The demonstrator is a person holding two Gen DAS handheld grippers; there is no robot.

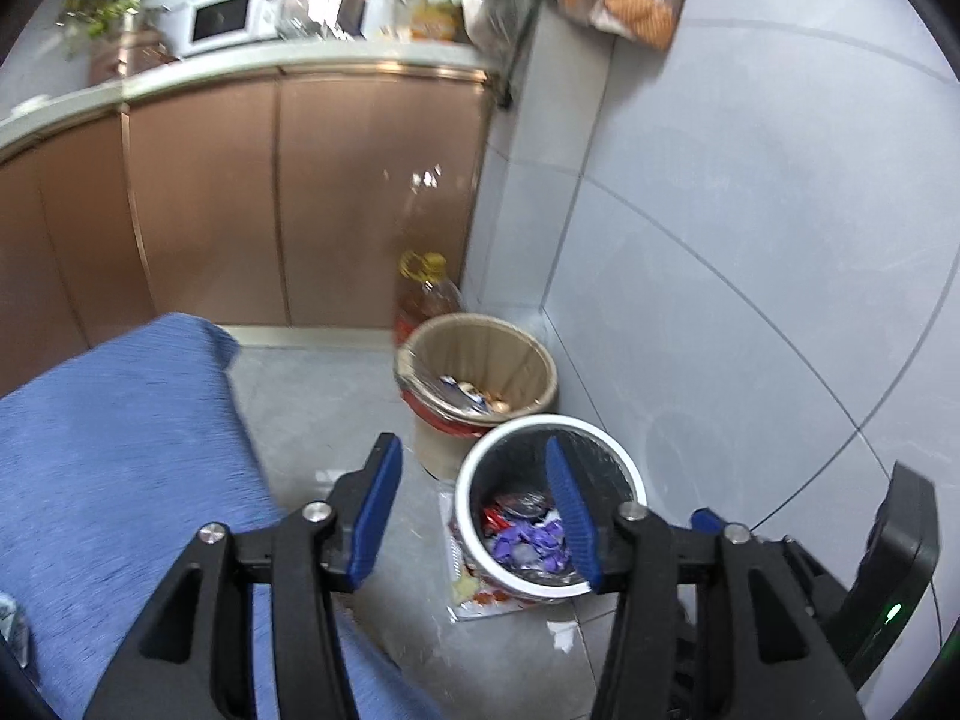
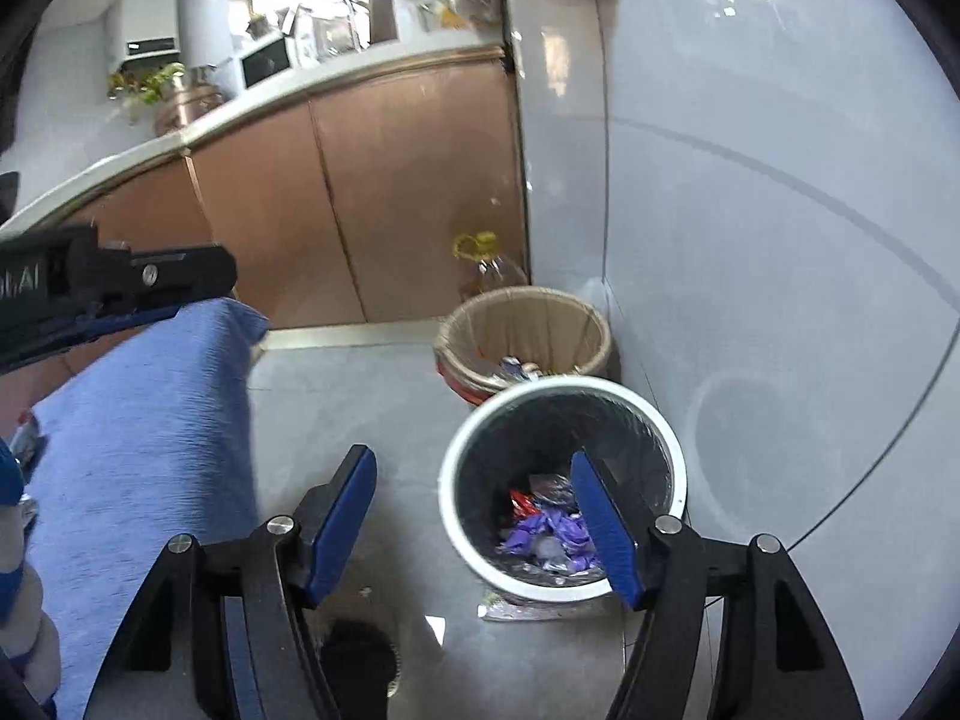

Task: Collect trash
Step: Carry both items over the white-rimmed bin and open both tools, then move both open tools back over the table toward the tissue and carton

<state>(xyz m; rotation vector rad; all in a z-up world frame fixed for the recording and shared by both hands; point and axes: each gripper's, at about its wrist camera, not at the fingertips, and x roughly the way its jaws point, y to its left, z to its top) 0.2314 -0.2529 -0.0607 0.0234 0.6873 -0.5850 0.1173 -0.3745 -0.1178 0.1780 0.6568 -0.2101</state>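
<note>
A white-rimmed bin with a black liner [image 1: 480,480] [image 2: 474,438] stands on the floor by the tiled wall. It holds purple wrappers [image 1: 528,543] [image 2: 555,534] and a red packet. Behind it stands a beige-lined bin [image 1: 516,354] [image 2: 540,324] with some trash at the bottom. My left gripper [image 1: 474,450] is open and empty, above the white bin's left side. My right gripper [image 2: 471,456] is open and empty, above the same bin. The left gripper also shows in the right wrist view [image 2: 120,288] at the left edge.
A table with a blue cloth [image 1: 120,450] [image 2: 150,420] stands left of the bins. A yellow-capped oil bottle [image 1: 426,288] [image 2: 486,264] stands in the corner by brown cabinets [image 1: 240,192]. A flat wrapper [image 1: 474,600] lies under the white bin. A floor drain [image 2: 360,654] is nearby.
</note>
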